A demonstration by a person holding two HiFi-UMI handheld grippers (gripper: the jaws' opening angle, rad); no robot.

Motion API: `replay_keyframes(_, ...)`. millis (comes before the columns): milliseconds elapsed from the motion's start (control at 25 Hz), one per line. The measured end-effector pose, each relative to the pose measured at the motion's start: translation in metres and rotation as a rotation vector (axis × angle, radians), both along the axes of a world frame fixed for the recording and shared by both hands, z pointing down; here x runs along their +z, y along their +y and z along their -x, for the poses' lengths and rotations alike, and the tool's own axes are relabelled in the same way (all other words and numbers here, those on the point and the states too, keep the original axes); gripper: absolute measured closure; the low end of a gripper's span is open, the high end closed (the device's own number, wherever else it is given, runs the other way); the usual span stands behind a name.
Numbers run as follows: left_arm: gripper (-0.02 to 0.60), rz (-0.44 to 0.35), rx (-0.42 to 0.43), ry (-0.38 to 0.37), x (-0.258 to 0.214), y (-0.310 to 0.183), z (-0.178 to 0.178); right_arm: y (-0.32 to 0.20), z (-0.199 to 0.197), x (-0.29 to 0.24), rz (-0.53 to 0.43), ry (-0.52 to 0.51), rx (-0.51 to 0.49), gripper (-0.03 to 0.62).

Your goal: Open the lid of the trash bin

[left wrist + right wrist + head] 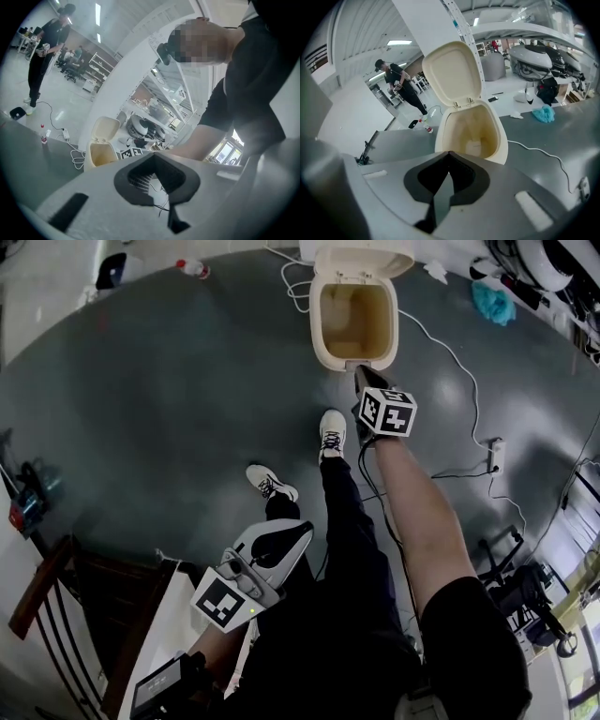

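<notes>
Step in hand: judging by how things lie, the opening is done. The hinged cream lid stands upright off the cream plastic trash bin, and the inside is bare to view.

Doing it well: back the right gripper off toward 6 o'clock in a straight line. Don't sweep it toward 12 o'clock, where a knock on the rim could rock the lid forward again. Check that the lid leans past its hinge and rests on its own.

Right gripper: its jaws are brought together tip to tip, with nothing between the dark pads.

Bin relative to right gripper: in the head view the bin lies at 12 o'clock from the jaws, which sit just beside its front rim. Whether they touch it, you cannot tell. In the right gripper view the open mouth is just past the tips, and the lid rises at 12 o'clock behind it.

Left gripper: its jaws are also closed and hold nothing. It hangs low by your leg, at about 7 o'clock from the right gripper and well apart from the bin.

Bin relative to left gripper: far off at about 10 o'clock in the left gripper view. You need no reach from this side.

Watch: the white cable runs on the grey floor at 3 o'clock of the bin, so mind your feet.
</notes>
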State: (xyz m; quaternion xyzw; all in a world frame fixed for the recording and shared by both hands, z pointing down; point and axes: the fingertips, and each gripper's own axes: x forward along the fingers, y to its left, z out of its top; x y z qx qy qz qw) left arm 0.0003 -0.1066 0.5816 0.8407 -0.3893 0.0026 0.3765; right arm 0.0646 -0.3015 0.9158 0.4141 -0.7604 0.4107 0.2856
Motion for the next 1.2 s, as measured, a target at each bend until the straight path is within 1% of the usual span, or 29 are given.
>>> replay_keyframes(160,0.580,-0.055,-0.003,0.021,-0.032,-0.006,0.008,0.002,0.004,-0.058,-0.070,-0.053,-0.021,0.586)
replay_keyframes(280,0.580,-0.112,0.002,0.005,-0.060,-0.006,0.024,0.012,0.010,-0.110,-0.115,-0.102,-0.019,0.586)
replay_keyframes(640,0.580,-0.241,0.050,-0.005,-0.146,0.017,0.051,0.064,0.028,-0.301,-0.277,-0.277,-0.019,0.586)
replay_keyframes(720,0.580,-0.244,0.074,-0.002,-0.157,0.026,0.055,0.077,0.032,-0.339,-0.303,-0.310,-0.018,0.586)
replay_keyframes(800,0.580,-0.227,0.093,0.006,-0.165,0.036,0.059,0.091,0.036,-0.375,-0.330,-0.339,-0.030,0.586)
replay_keyframes(960,0.580,-0.203,0.105,0.007,-0.180,0.053,0.066,0.130,0.043,-0.440,-0.376,-0.381,-0.075,0.586)
replay_keyframes(1200,0.580,-0.228,0.107,0.023,-0.215,0.081,0.072,0.197,0.055,-0.523,-0.457,-0.438,-0.172,0.586)
